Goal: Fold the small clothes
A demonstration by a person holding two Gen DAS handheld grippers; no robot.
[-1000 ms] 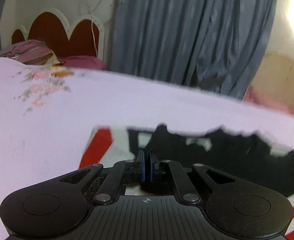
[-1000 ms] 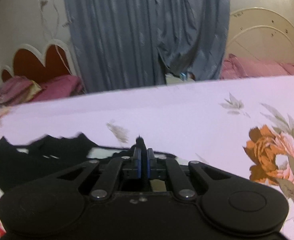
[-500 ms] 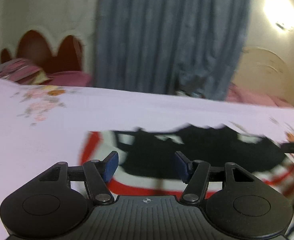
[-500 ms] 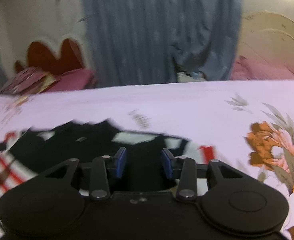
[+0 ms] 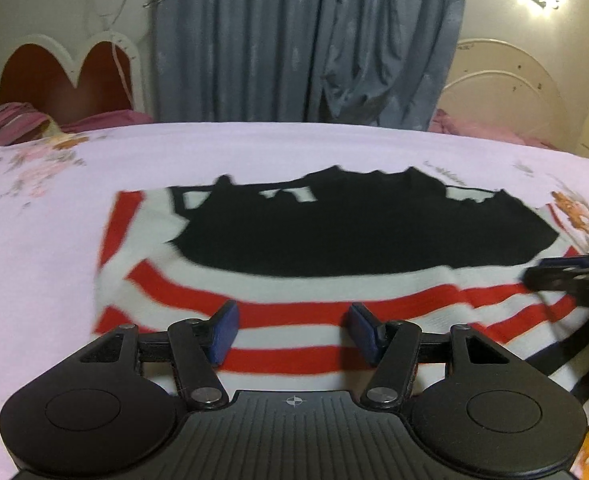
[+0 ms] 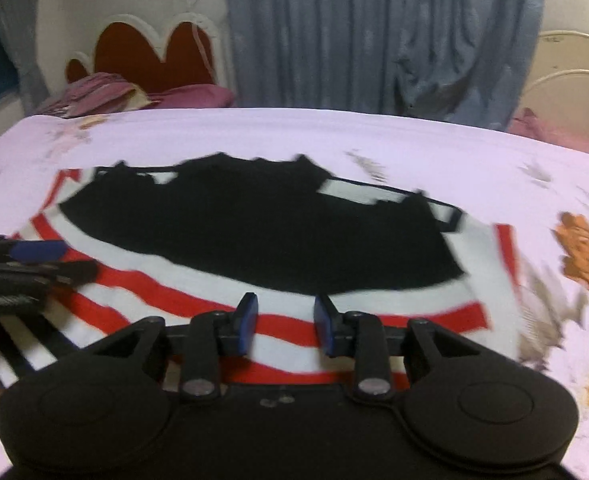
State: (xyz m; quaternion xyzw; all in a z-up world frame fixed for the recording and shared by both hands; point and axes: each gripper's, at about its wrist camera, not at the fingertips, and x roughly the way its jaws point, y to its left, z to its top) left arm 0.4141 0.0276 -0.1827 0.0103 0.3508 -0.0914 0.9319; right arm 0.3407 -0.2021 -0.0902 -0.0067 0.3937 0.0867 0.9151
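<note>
Soft striped cloth garment (image 5: 294,292) on a smooth matt floral cotton bedsheet (image 5: 54,240).

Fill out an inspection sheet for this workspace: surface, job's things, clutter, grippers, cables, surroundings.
Surface: pale pink floral bedsheet, smooth around the garment.
Job's things: one small garment, red and white stripes with a black part laid over its far half; lying flat on the sheet.
Clutter: nothing seen on the sheet besides the garment.
Grippers: left gripper open, nothing between its pads; right gripper with jaws closing, gap showing, nothing held. Both hover over the striped near edge.
Cables: thin cord hanging on the wall by the red headboard.
Surroundings: blue-grey curtain, cream headboard, pink bedding.
</note>
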